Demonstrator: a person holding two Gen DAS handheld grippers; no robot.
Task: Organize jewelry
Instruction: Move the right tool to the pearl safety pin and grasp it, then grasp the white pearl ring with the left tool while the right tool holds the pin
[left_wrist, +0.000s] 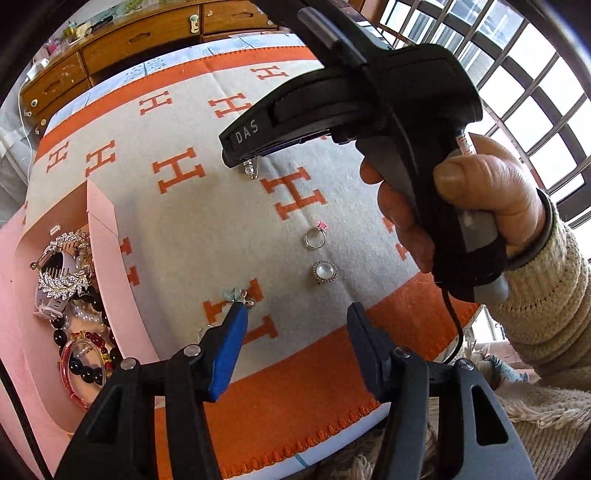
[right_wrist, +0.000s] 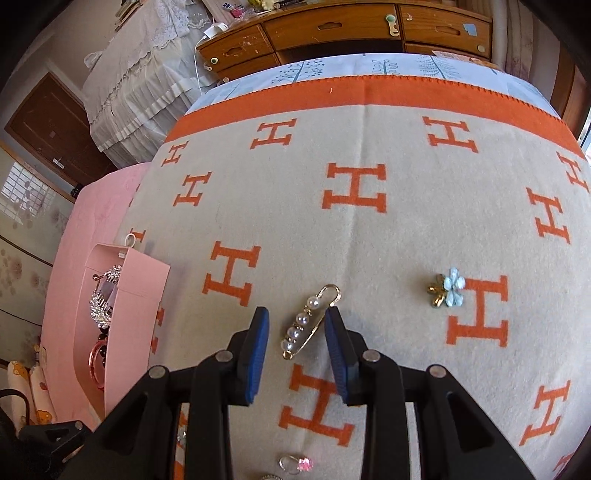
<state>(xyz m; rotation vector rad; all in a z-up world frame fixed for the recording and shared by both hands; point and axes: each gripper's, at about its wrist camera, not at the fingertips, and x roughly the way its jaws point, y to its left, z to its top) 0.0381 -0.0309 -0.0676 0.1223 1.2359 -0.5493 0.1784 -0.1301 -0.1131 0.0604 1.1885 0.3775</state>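
A gold pearl pin lies on the beige blanket between the open fingers of my right gripper, which straddles it low; whether the pads touch it I cannot tell. In the left wrist view the right gripper hovers over the pin. My left gripper is open and empty near the blanket's front edge. A blue flower brooch lies to the right; it also shows by the left finger. A pink-stone ring and a pearl ring lie mid-blanket. The pink box holds bracelets and brooches.
The orange-and-beige H blanket covers the table. The pink box stands at its left edge. A wooden dresser is behind, barred windows to the right, and a pink cushion to the left.
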